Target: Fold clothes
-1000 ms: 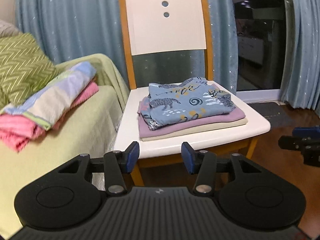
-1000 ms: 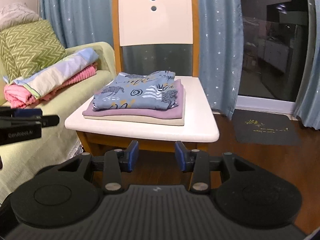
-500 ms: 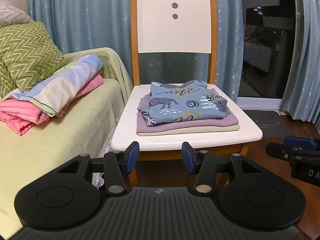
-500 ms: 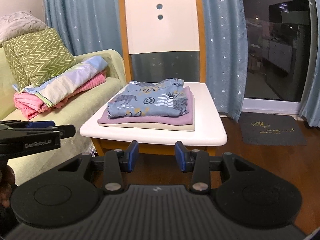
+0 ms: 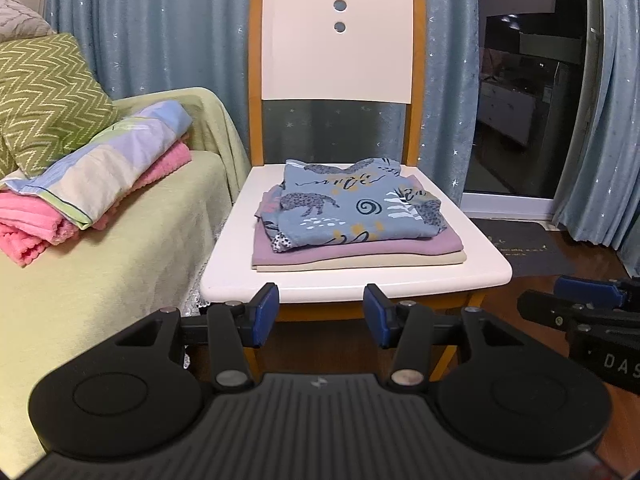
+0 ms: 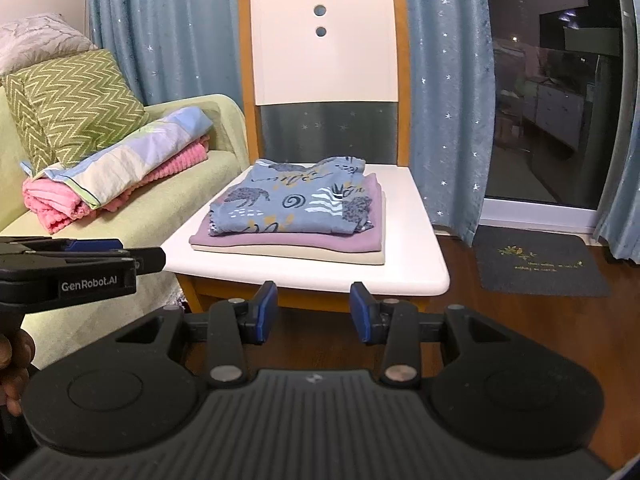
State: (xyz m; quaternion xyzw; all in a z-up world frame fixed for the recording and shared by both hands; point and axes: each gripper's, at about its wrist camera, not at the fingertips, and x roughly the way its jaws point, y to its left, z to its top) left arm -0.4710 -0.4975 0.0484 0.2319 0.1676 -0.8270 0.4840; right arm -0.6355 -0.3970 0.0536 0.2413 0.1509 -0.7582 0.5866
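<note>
A folded blue patterned garment (image 5: 352,208) (image 6: 292,200) tops a neat stack on the white chair seat (image 5: 492,268) (image 6: 416,268), over a folded purple piece (image 5: 360,250) and a cream piece (image 5: 360,264). My left gripper (image 5: 320,314) hangs open in front of the seat's front edge, nothing between its blue pads. My right gripper (image 6: 313,310) is open too, just short of the same edge and empty. In the right wrist view the left gripper's body shows at the left edge; in the left wrist view the right one shows at the right edge.
A pale green sofa (image 5: 100,280) stands left of the chair, with a folded pastel cloth (image 5: 104,168) over a pink towel (image 5: 24,216) and a green zigzag cushion (image 5: 44,96). Blue curtains (image 5: 168,32), a dark glass door (image 6: 552,80), a dark doormat (image 6: 540,260) on wooden floor.
The left wrist view has levelled out from a tilt. Both grippers have risen a little toward the chair, jaws unchanged. The clothes stack has not moved.
</note>
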